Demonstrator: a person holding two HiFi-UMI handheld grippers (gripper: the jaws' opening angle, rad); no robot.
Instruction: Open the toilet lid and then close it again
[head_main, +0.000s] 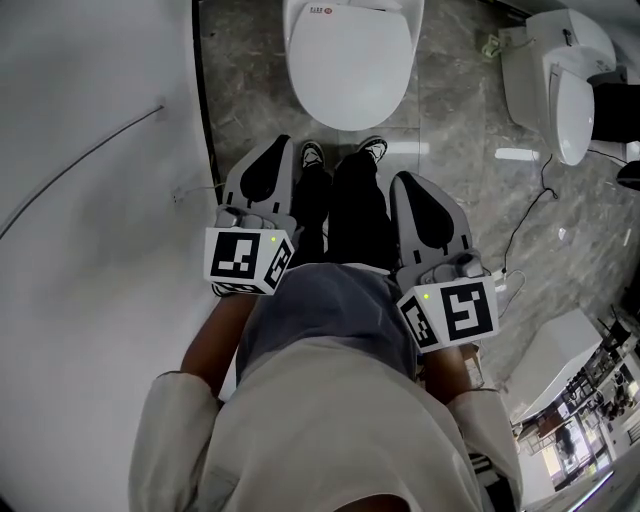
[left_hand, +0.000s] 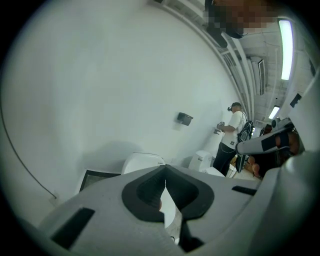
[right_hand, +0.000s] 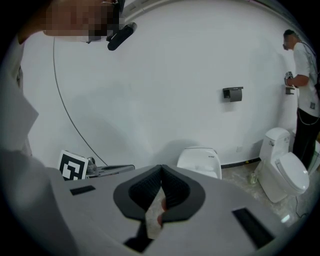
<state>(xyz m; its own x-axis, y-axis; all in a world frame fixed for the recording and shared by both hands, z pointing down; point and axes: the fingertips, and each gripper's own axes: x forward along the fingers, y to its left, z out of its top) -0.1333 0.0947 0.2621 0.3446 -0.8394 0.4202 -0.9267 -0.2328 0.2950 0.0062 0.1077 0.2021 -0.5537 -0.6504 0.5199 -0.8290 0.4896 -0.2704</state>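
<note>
Person's pale top sat nearest. Left gripper, right gripper: jaws were pressed together, empty. Toilet lid, 12 o'clock, was down; shut jaws could likely slip off its smooth rim.

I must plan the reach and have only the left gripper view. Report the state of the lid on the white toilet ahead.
Observer: In the head view the white oval plastic toilet lid lies flat, fully closed.
Operator: Now give me the right gripper.
Observer: The grey two-jaw right gripper has its jaw tips together, gripping nothing.
Operator: Tell me where the feet are.
Observer: The black-and-white lace-up shoes stand on the grey marbled floor, a short gap from the lid's front edge.
</note>
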